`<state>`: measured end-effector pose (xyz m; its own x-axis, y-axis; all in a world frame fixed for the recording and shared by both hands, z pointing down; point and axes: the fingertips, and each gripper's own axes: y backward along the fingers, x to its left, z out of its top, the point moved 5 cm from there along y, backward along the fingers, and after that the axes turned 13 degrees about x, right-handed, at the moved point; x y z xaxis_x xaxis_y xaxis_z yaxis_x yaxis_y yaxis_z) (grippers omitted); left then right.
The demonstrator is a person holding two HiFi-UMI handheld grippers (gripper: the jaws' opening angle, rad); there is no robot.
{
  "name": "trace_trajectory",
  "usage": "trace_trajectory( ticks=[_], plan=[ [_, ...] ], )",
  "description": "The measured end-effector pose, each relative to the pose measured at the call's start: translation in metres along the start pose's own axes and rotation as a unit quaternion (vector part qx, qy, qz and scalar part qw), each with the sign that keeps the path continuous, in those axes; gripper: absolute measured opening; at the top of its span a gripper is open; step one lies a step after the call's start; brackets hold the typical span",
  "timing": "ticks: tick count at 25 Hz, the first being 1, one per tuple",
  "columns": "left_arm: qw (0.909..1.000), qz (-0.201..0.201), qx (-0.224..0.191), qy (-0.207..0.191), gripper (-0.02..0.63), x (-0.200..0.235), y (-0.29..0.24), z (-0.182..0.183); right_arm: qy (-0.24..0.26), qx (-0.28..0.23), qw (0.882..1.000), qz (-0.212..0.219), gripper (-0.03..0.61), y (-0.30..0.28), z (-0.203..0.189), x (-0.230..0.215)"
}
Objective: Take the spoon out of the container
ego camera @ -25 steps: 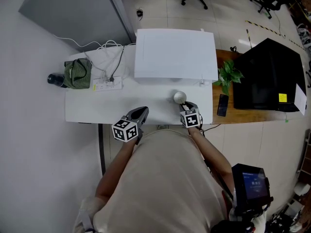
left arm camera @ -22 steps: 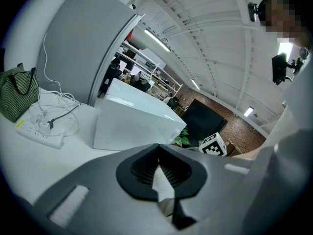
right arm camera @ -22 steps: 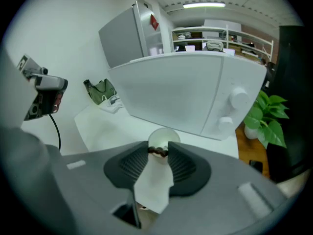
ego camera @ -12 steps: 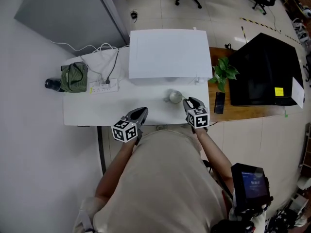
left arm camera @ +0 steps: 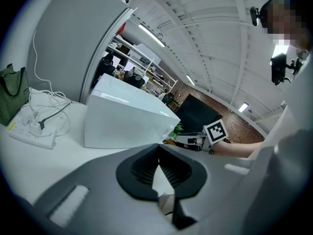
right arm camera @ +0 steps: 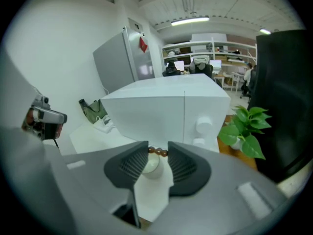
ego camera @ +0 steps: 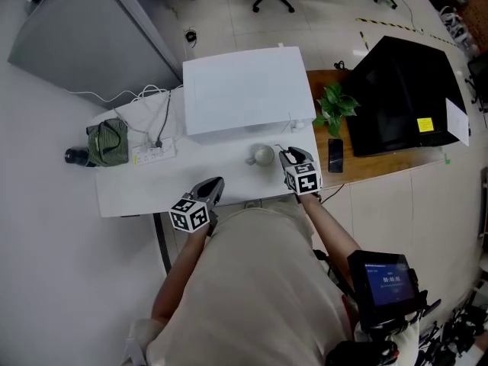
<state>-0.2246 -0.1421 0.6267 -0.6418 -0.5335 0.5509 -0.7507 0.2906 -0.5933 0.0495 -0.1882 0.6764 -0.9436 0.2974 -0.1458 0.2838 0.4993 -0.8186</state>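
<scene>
A small round whitish container [ego camera: 262, 156] stands on the white table [ego camera: 152, 185], near its front edge. My right gripper [ego camera: 288, 155] hovers just right of it, above the table. In the right gripper view the spoon's brown beaded handle [right arm camera: 157, 152] lies across the gap at the tips of my right gripper [right arm camera: 157, 153], gripped there, with the container [right arm camera: 150, 166] below and beyond. My left gripper [ego camera: 214, 183] hangs at the front edge, left of the container. In its own view the left gripper [left arm camera: 157, 154] has its pads meeting at the tip with nothing between them.
A big white box [ego camera: 244, 90] fills the table's back. A power strip [ego camera: 152, 155] with cables, a green bag [ego camera: 107, 142] and a dark bottle [ego camera: 75, 156] lie at the left. A potted plant [ego camera: 334, 101], a phone [ego camera: 334, 155] and a large black box [ego camera: 404, 90] sit on the wooden table to the right.
My right gripper, which stood right at the container, has risen and drawn away to its right. The left gripper has stayed at the table's front edge.
</scene>
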Motion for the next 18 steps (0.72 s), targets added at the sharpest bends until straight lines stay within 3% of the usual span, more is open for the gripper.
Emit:
trace_trajectory(
  ticks=[11,18],
  plan=[
    [0.9999,-0.002,0.010,-0.003,0.000,-0.002,0.001,-0.003,0.017,0.048,0.998,-0.037,0.124,-0.045,-0.023,-0.028],
    [0.9999,0.000,0.014,-0.004,0.000,-0.004,0.002,-0.007,0.041,0.031,0.998,-0.026,0.124,-0.063,-0.032,-0.028]
  ],
)
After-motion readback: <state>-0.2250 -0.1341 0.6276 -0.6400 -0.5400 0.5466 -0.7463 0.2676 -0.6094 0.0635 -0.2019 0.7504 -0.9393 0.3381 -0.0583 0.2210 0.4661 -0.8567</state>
